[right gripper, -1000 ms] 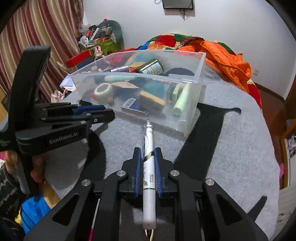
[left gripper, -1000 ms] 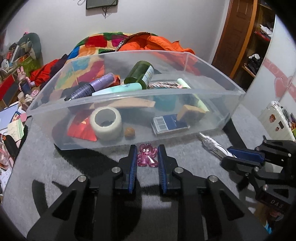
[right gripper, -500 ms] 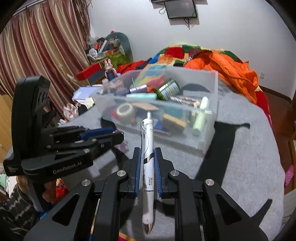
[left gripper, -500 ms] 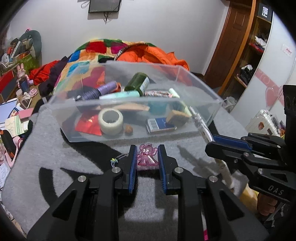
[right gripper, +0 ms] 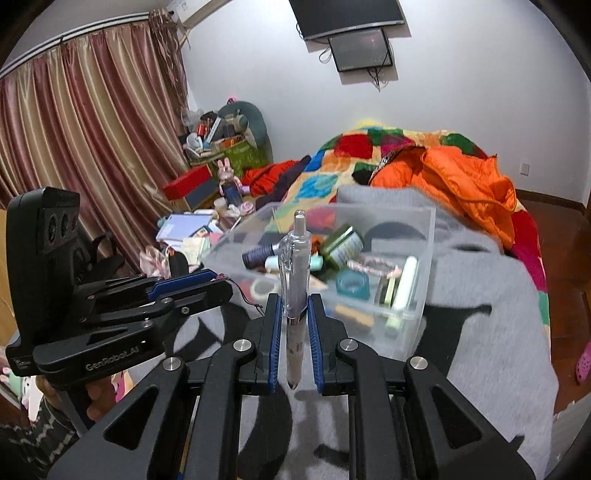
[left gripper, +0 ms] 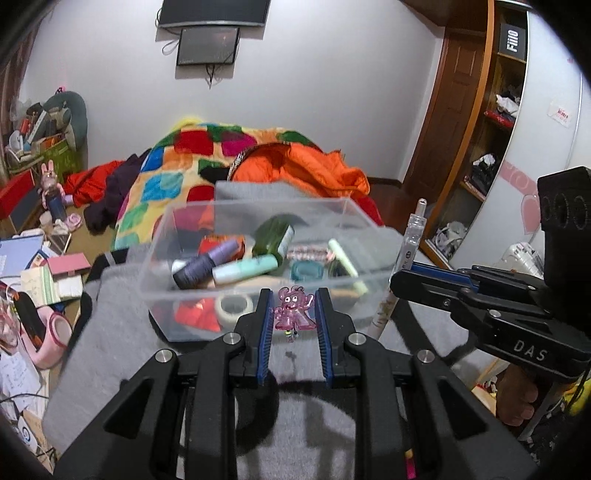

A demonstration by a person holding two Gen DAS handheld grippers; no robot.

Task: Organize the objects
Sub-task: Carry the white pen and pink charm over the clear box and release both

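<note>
Lifted off the cloth, pink charm (left gripper: 293,309) sits between left tongs (left gripper: 293,314).

Way out ahead there's a patchwork quilt (left gripper: 173,173) with an orange jacket (left gripper: 306,170) dumped on it, TV (left gripper: 214,13) up on the wall, striped curtains (right gripper: 85,140) off left.

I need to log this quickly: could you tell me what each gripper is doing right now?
Left gripper: closed on the pink charm.
Right gripper: closed on the pen.

Pink charm (left gripper: 293,309), white pen (right gripper: 295,280), patchwork quilt (left gripper: 192,162)
</note>
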